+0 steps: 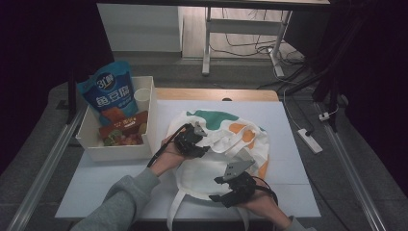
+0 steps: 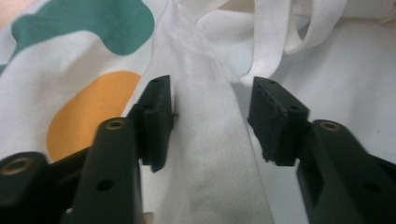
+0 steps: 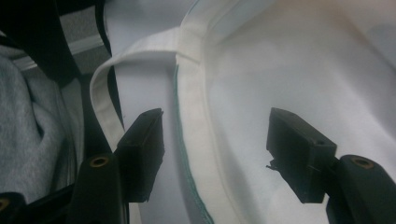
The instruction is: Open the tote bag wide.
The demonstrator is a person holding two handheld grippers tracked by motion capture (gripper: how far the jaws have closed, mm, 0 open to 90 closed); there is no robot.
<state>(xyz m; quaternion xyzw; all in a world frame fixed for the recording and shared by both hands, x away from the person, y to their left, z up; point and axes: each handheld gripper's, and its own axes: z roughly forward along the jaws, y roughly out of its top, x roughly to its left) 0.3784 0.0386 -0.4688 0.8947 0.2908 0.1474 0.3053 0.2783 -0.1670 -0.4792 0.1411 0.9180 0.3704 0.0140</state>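
White woven cloth, soft and creased: a tote bag (image 1: 219,149) is lying flat across the middle of the white table (image 1: 96,192), printed with rounded green and orange patches, its long straps trailing off the near edge. The left gripper (image 1: 192,139) is hovering over the upper left part of the bag; in the left gripper view its jaws are standing wide open on either side of a raised fold of the fabric (image 2: 210,140), touching nothing that can be seen, so the fold is likely being lined up for a pinch. The right gripper (image 1: 233,187) is working at the near hem, jaws likewise spread wide; the right gripper view is showing the stitched hem band (image 3: 194,130) with its thin green edging running between them, and a strap loop (image 3: 105,107) curving away beside a grey sleeve (image 3: 28,135). The two-point placement is suggesting an intent to lift or open the limp bag evenly. A white rectangular bin (image 1: 94,149) is standing at the table's left, well apart from the grippers, holding a glossy blue snack pouch (image 1: 109,94) propped upright, a red packet (image 1: 122,130) and a small pale cup (image 1: 142,96).
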